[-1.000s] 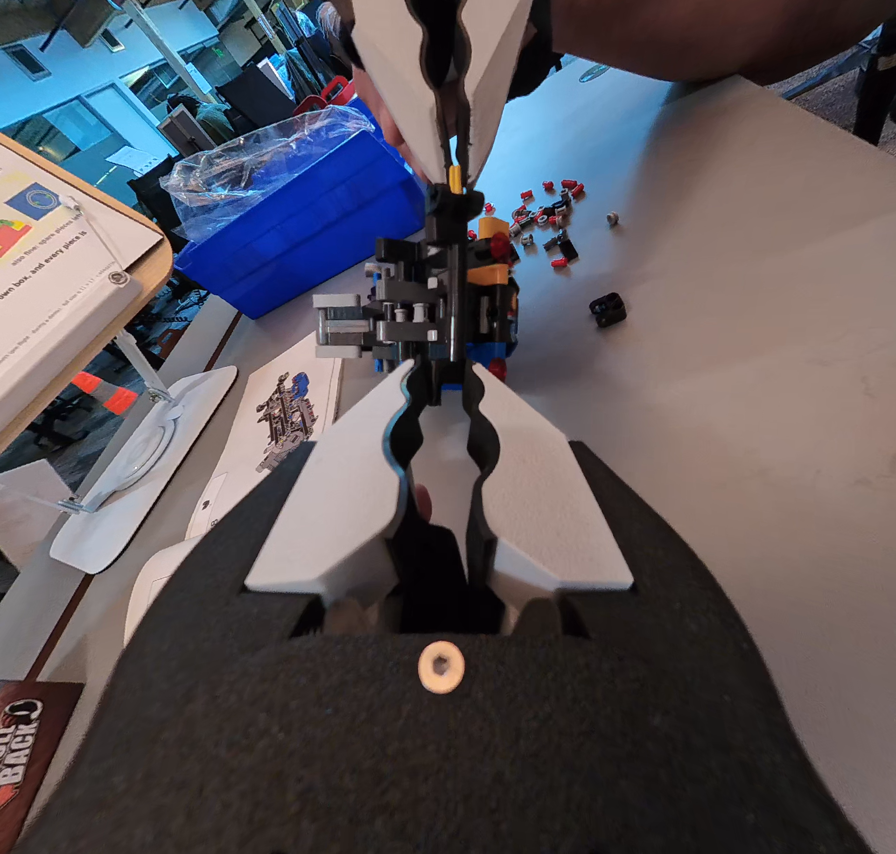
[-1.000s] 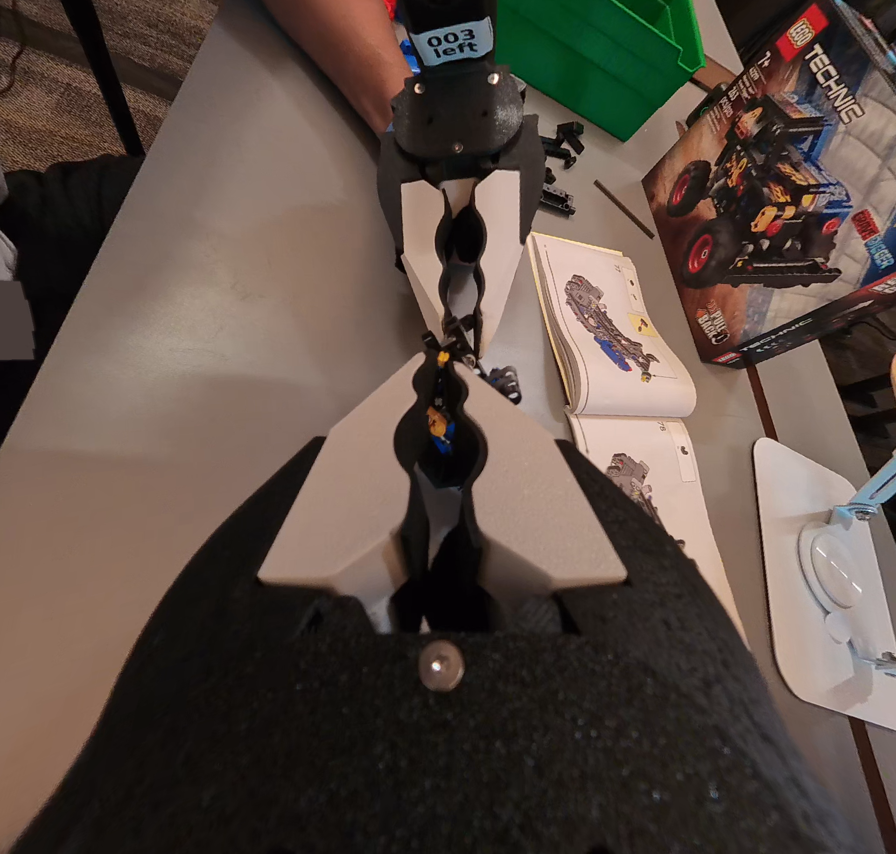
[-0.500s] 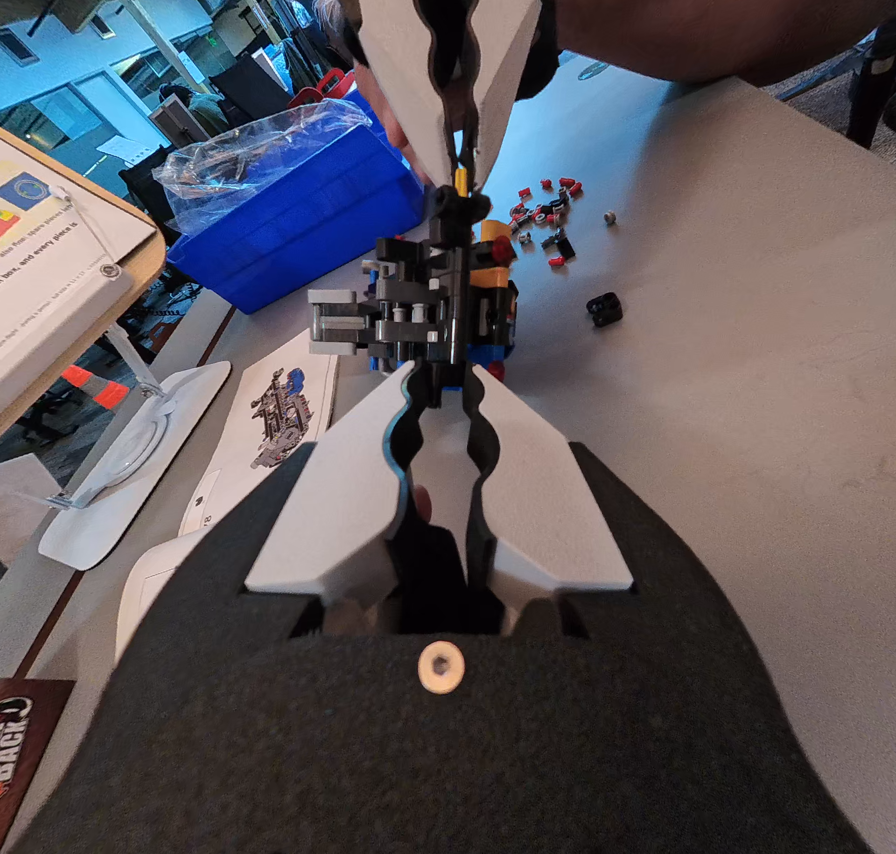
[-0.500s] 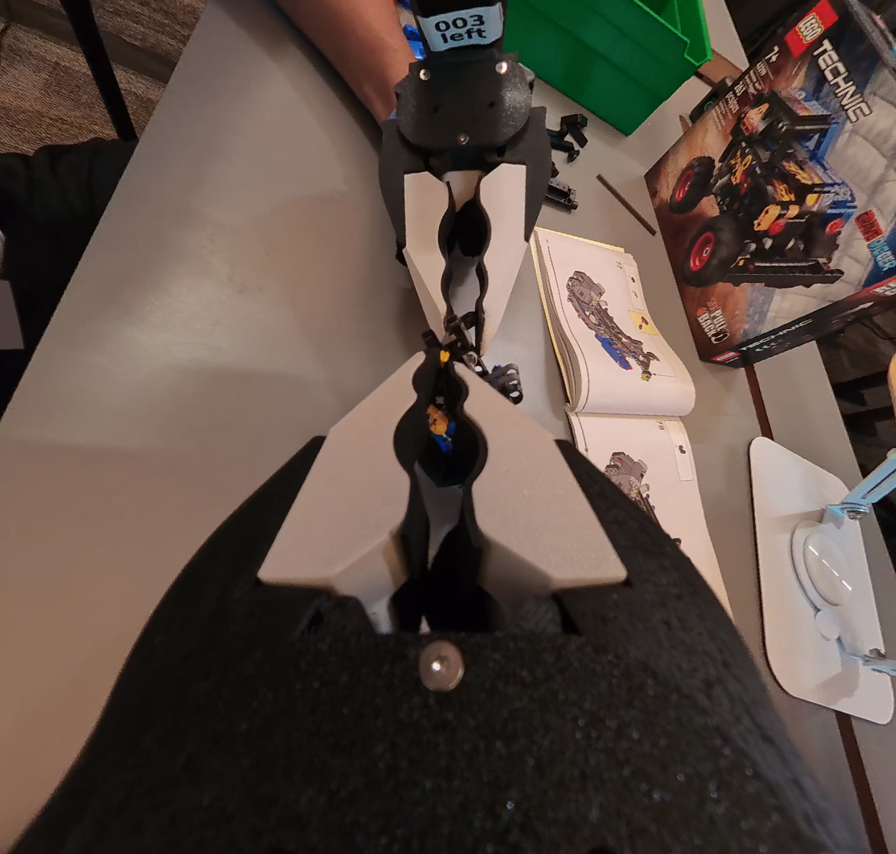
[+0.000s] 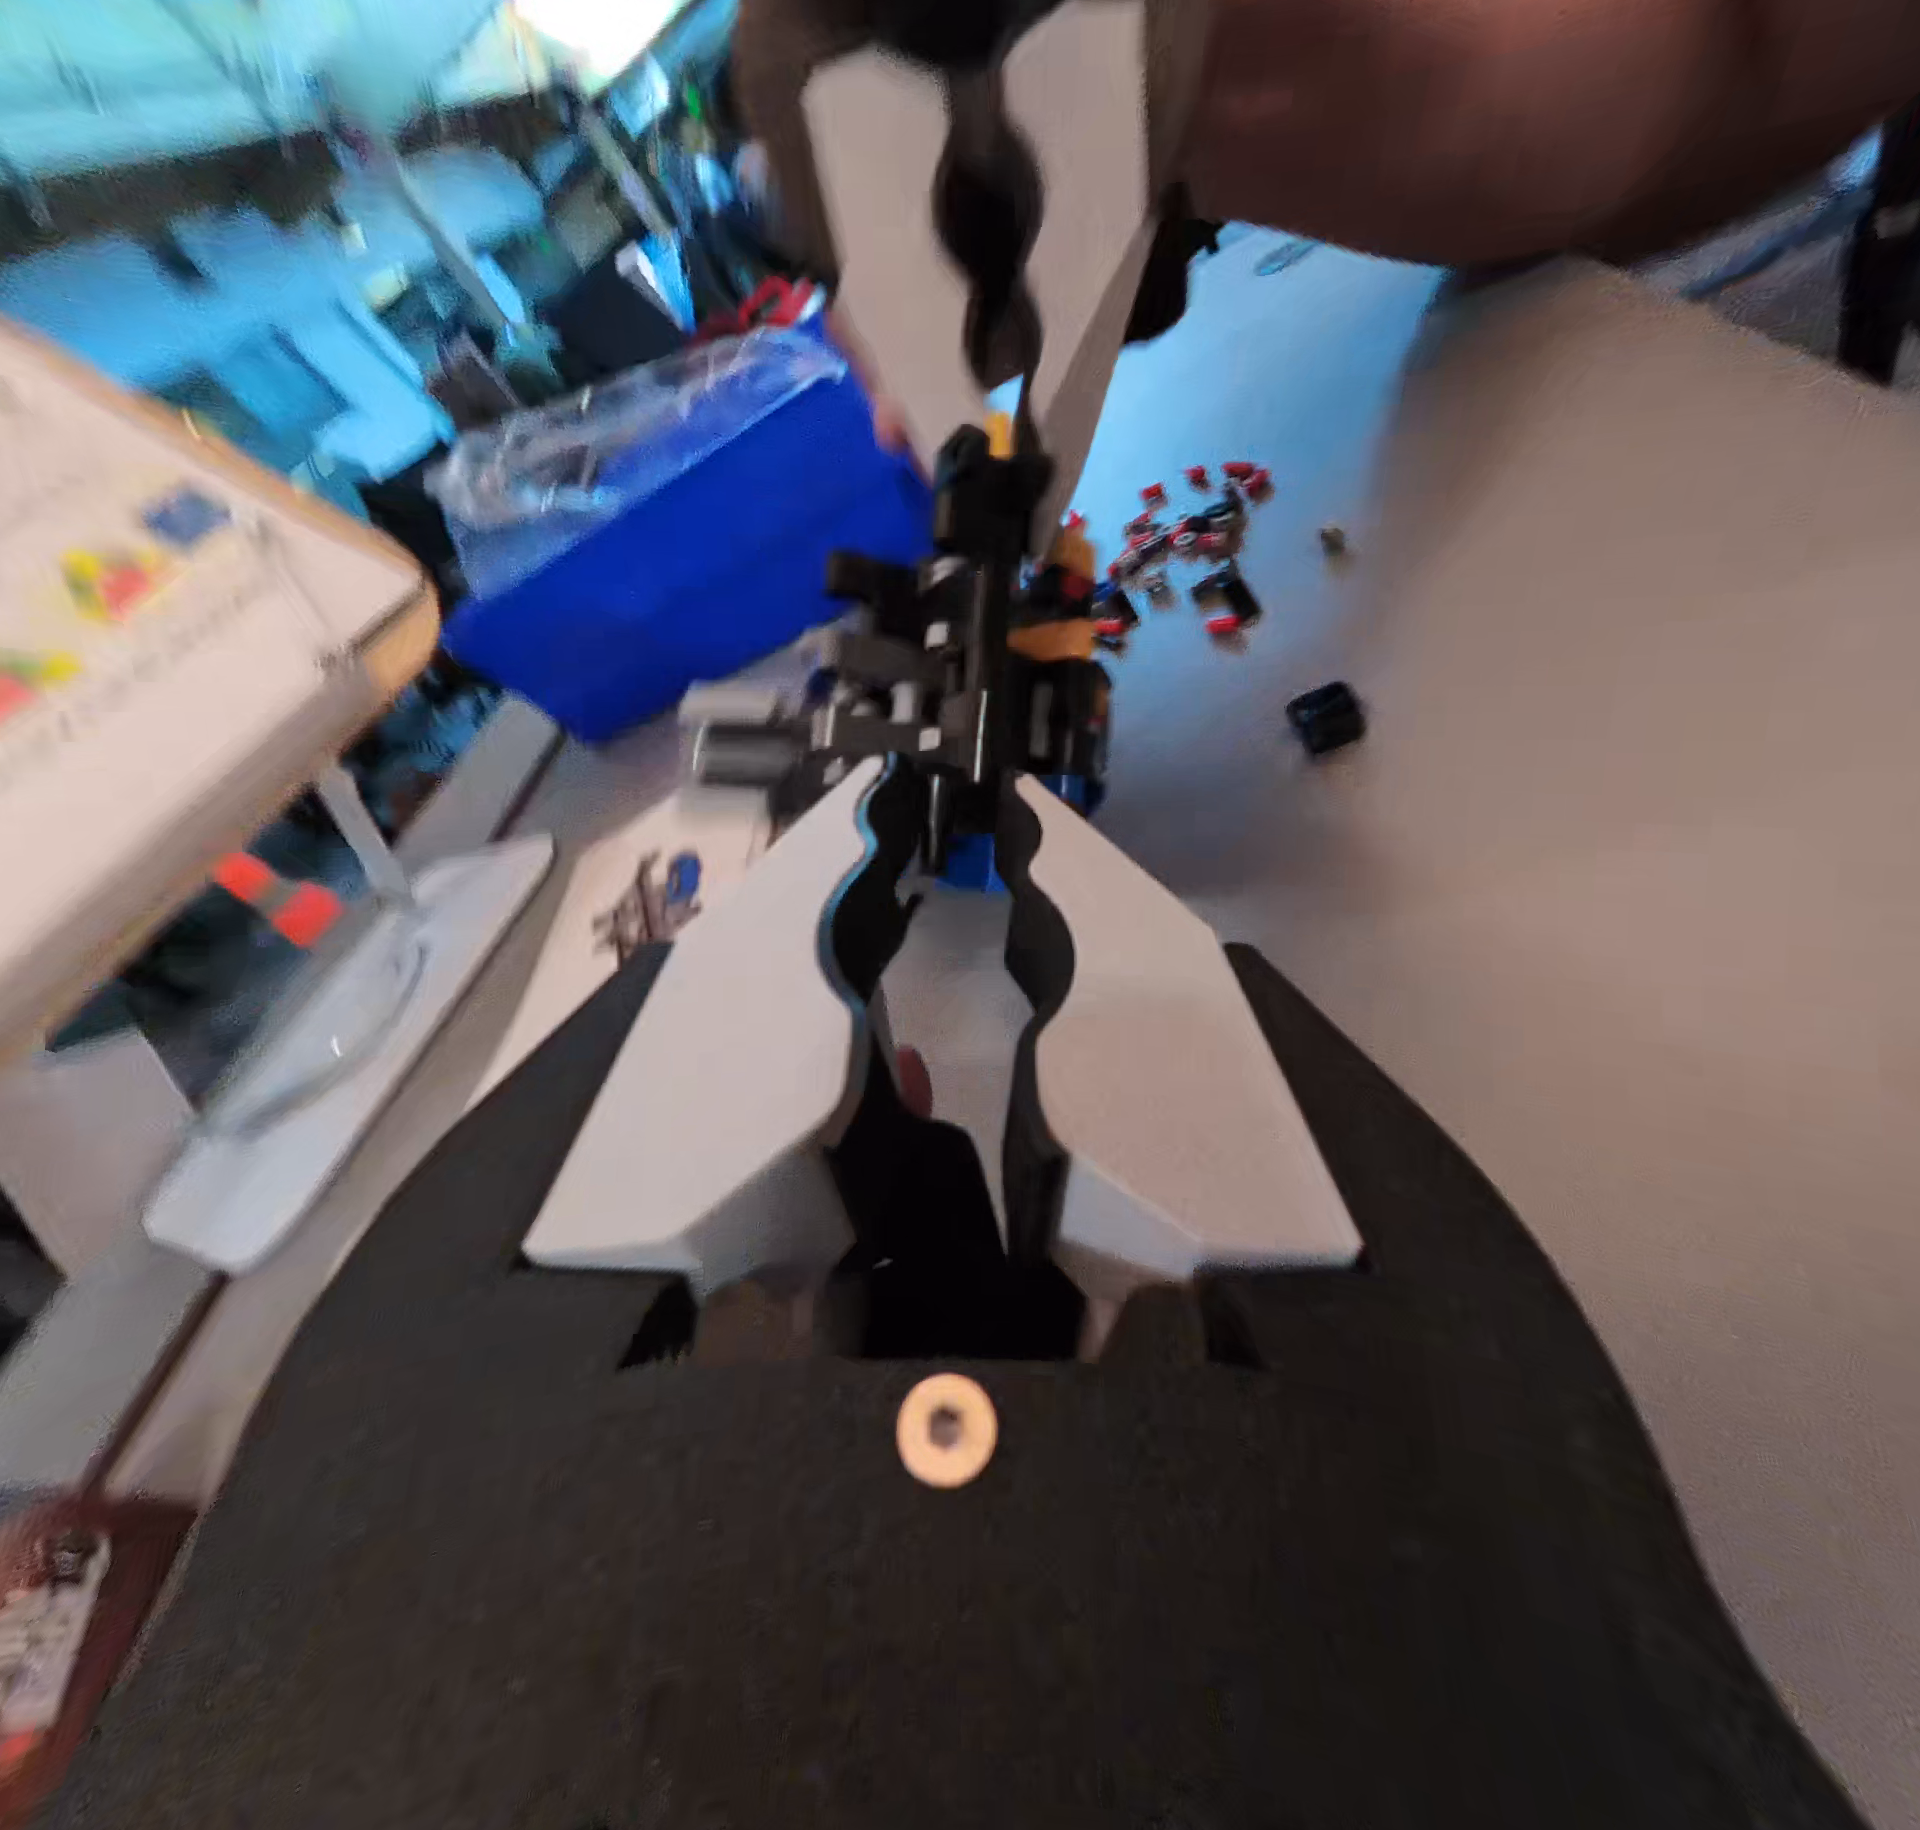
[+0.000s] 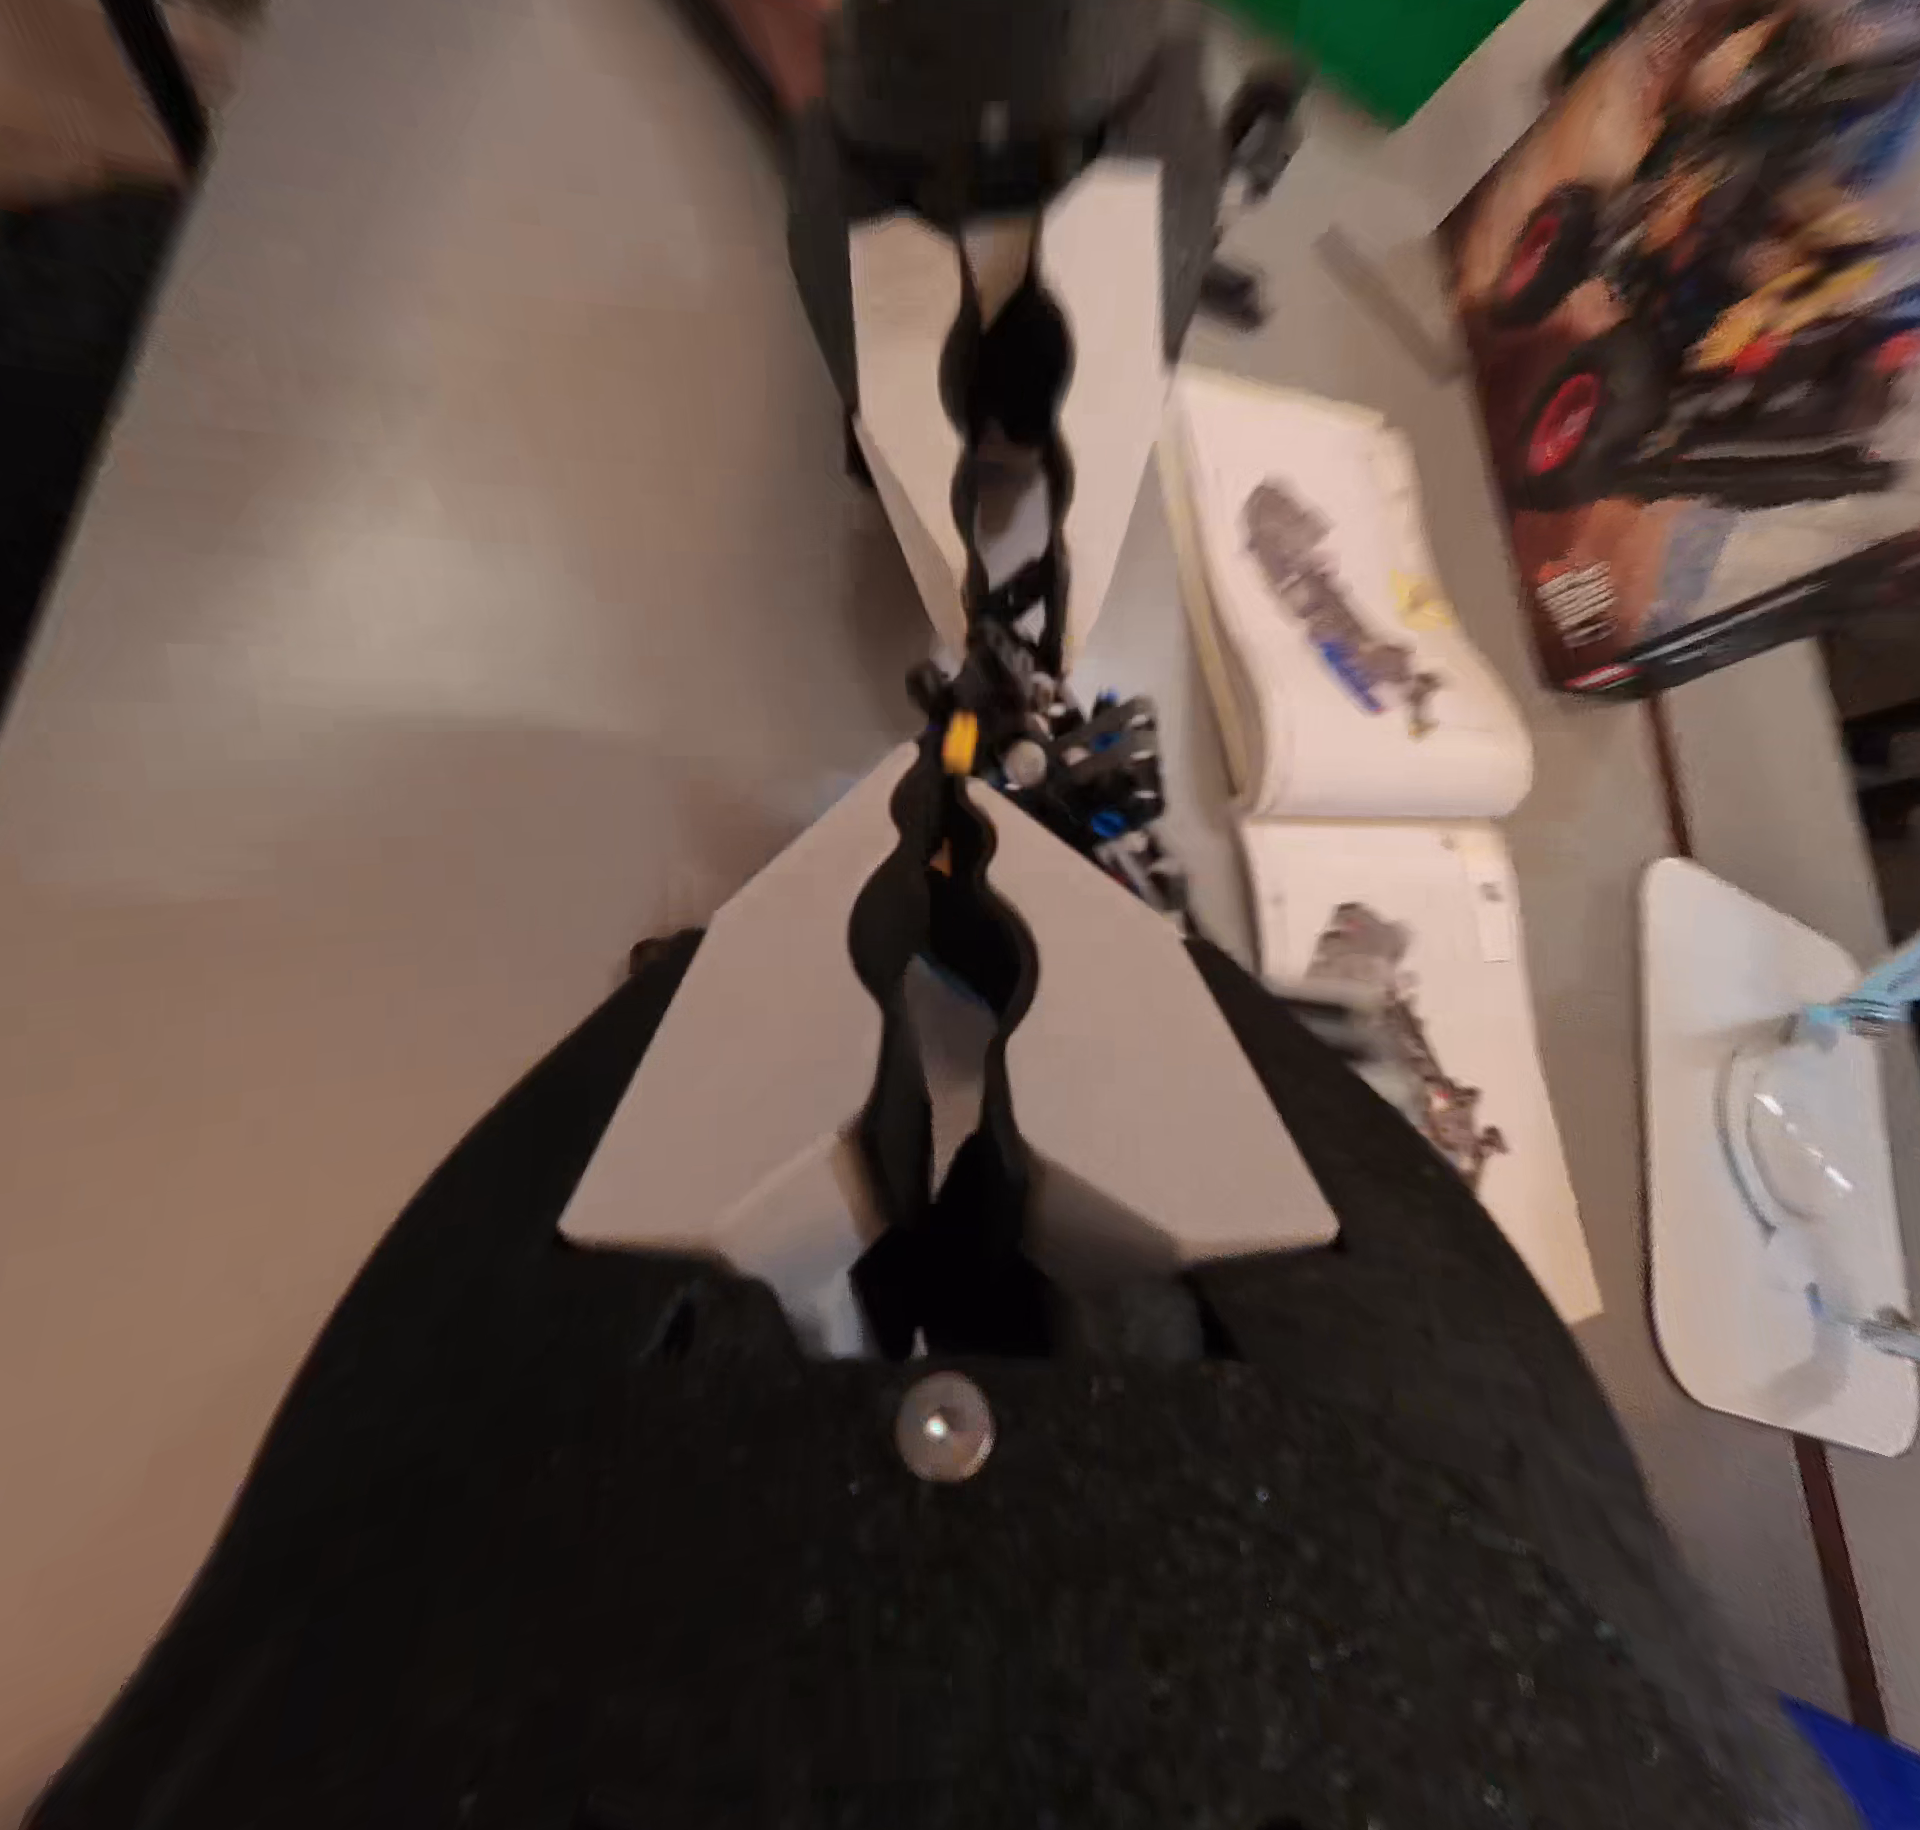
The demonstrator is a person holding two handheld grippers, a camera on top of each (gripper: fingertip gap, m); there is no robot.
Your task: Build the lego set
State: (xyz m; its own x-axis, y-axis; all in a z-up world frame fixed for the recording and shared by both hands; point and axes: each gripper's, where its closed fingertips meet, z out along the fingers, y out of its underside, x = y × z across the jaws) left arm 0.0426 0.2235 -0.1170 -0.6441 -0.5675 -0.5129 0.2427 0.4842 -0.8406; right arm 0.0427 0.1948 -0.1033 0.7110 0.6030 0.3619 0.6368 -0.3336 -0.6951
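The black, grey, blue and orange lego assembly [image 5: 935, 679] is held up off the grey table [image 5: 1558, 845]. My left gripper [image 5: 943, 806] is shut on its near end. My right gripper [image 5: 1023, 450] comes in from above, shut on a small yellow pin [image 5: 997, 430] at the assembly's top. In the right wrist view my right gripper [image 6: 951, 778] pinches the yellow pin [image 6: 958, 736]. The left gripper [image 6: 1013, 627] faces it, and the assembly [image 6: 1086, 762] shows just right of the fingertips. Both views are motion-blurred.
A blue bin [image 5: 675, 554] with a plastic bag stands at the back left. Loose red and black pieces [image 5: 1195, 554] and one black piece [image 5: 1325, 718] lie on the table. The open instruction booklet [image 6: 1361, 637], the set's box [image 6: 1704, 294], a green bin [image 6: 1382, 24] and a white stand base [image 6: 1766, 1157] lie to the right. Across from one pair of fingers to the other is roughly 4 cm. Between my right fingertips and the black piece [image 5: 1325, 718] there is roughly 10 cm.
Both views have gone blurry with quick motion. The assembly has tilted and now shows to the right of my right fingertips. Both grippers keep their hold.
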